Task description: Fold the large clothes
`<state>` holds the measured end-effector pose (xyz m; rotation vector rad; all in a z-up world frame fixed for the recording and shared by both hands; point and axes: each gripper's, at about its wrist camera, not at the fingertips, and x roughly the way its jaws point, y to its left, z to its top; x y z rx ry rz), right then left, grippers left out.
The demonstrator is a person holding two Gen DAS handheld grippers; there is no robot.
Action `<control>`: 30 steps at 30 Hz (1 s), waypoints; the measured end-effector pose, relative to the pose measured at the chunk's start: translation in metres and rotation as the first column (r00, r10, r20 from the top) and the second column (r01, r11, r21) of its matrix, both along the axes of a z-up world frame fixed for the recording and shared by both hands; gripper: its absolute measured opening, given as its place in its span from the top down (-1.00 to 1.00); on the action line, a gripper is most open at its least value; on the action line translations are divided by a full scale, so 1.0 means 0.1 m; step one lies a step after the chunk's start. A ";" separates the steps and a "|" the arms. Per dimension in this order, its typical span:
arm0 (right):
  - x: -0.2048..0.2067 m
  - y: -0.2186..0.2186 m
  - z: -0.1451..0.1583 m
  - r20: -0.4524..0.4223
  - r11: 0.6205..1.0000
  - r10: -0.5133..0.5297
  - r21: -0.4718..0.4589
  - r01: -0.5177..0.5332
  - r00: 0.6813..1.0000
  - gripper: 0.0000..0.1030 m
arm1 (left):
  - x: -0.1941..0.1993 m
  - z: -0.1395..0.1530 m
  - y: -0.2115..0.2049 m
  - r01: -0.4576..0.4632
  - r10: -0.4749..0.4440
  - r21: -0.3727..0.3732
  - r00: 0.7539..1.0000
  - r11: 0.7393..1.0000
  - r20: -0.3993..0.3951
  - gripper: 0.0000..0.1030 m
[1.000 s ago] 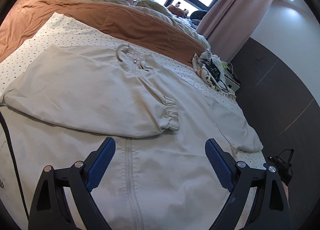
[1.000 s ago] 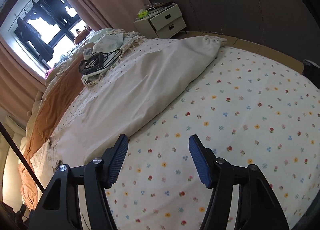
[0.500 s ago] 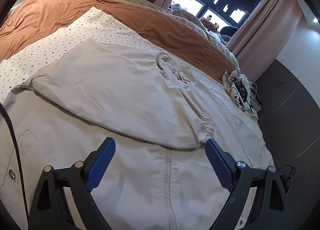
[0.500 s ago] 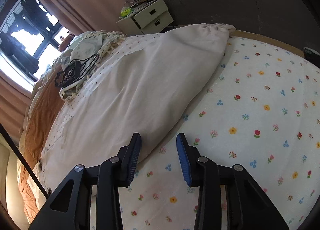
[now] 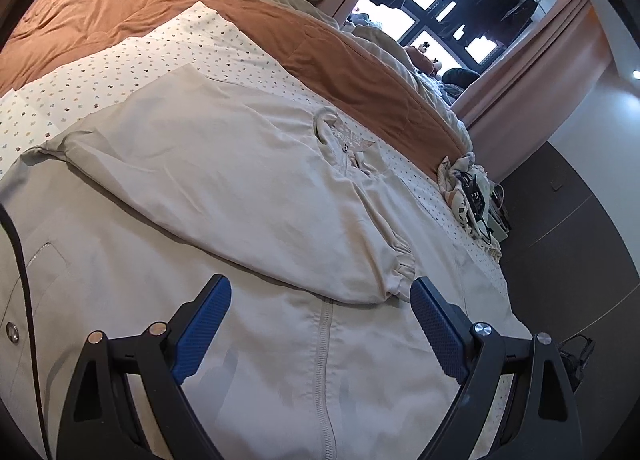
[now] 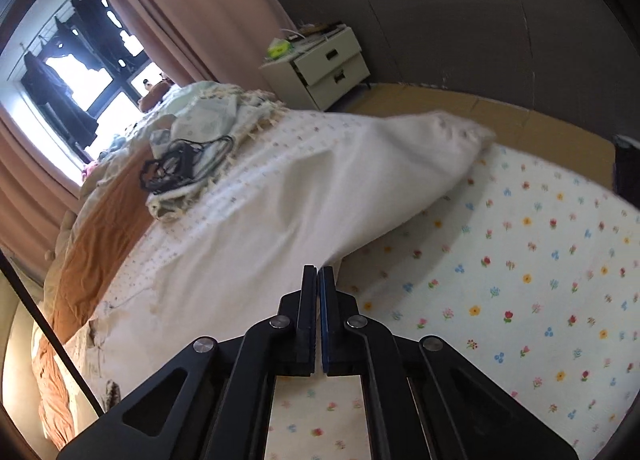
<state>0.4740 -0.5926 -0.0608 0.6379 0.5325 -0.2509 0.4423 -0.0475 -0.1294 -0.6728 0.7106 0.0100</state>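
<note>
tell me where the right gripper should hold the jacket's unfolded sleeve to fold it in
Grip the sleeve along its near lower edge, coming from the floral sheet side. That edge lies free on the sheet, so one finger can probably slide under it. The gathered cuff is bulkier and farther off. The right gripper already stands at that edge with jaws together; whether cloth is pinched cannot be told.
</note>
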 end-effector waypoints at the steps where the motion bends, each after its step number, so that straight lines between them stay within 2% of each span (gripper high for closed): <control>1: -0.03 0.04 0.09 0.014 1.000 0.011 -0.010 -0.011 1.000 1.00 | 0.00 0.00 0.01 -0.001 0.001 -0.006 1.000 1.000 0.002 -0.80; 6: -0.17 0.41 0.64 0.059 0.992 0.083 -0.105 -0.077 0.995 1.00 | 0.03 -0.02 0.08 -0.002 0.002 -0.039 1.000 0.999 -0.005 -0.80; 9: -0.20 0.59 0.80 0.000 0.987 0.095 -0.128 -0.094 0.995 1.00 | 0.00 0.00 0.13 -0.004 0.004 -0.057 1.000 0.998 0.004 -0.80; 13: -0.20 0.57 0.66 -0.077 0.991 0.068 -0.110 -0.076 0.995 1.00 | -0.01 0.02 0.17 0.000 0.001 -0.075 1.000 0.997 0.015 -0.80; 16: -0.22 0.45 0.36 -0.132 0.996 0.025 -0.078 -0.036 0.991 1.00 | 0.00 0.02 0.19 0.014 -0.013 -0.083 1.000 0.996 0.010 -0.80; 17: -0.23 0.40 0.25 -0.146 0.998 0.020 -0.062 -0.029 0.989 0.82 | 0.00 0.02 0.20 0.012 -0.011 -0.091 1.000 0.996 0.008 -0.80; 18: -0.22 0.36 0.14 -0.158 0.999 0.020 -0.041 -0.026 0.987 0.33 | 0.00 0.02 0.21 0.007 -0.007 -0.096 1.000 0.995 0.006 -0.80; 19: -0.20 0.32 0.03 -0.168 1.000 0.018 -0.022 -0.022 0.986 -0.05 | 0.00 0.01 0.22 0.003 -0.003 -0.097 1.000 0.995 0.004 -0.80; 20: -0.18 0.29 -0.05 -0.162 1.000 0.016 -0.007 -0.018 0.987 -0.61 | 0.01 0.01 0.23 0.001 0.000 -0.095 1.000 0.995 0.004 -0.80; 24: -0.07 0.10 -0.32 -0.173 1.000 0.011 0.030 -0.006 0.985 -0.63 | 0.01 0.00 0.19 -0.004 0.003 -0.073 1.000 0.997 -0.004 -0.80; 27: 0.08 0.01 -0.52 -0.145 0.996 0.025 0.088 -0.012 0.989 -0.59 | 0.02 -0.03 0.16 -0.013 0.012 -0.058 1.000 0.998 -0.017 -0.80; 28: 0.10 -0.03 -0.58 -0.138 0.994 0.027 0.107 -0.012 0.990 -0.50 | 0.02 -0.05 0.15 -0.018 0.017 -0.055 1.000 0.998 -0.025 -0.80; 30: 0.12 -0.09 -0.71 -0.144 0.991 0.020 0.134 -0.001 0.989 -0.05 | 0.03 -0.07 0.12 -0.021 0.019 -0.062 0.999 0.998 -0.033 -0.80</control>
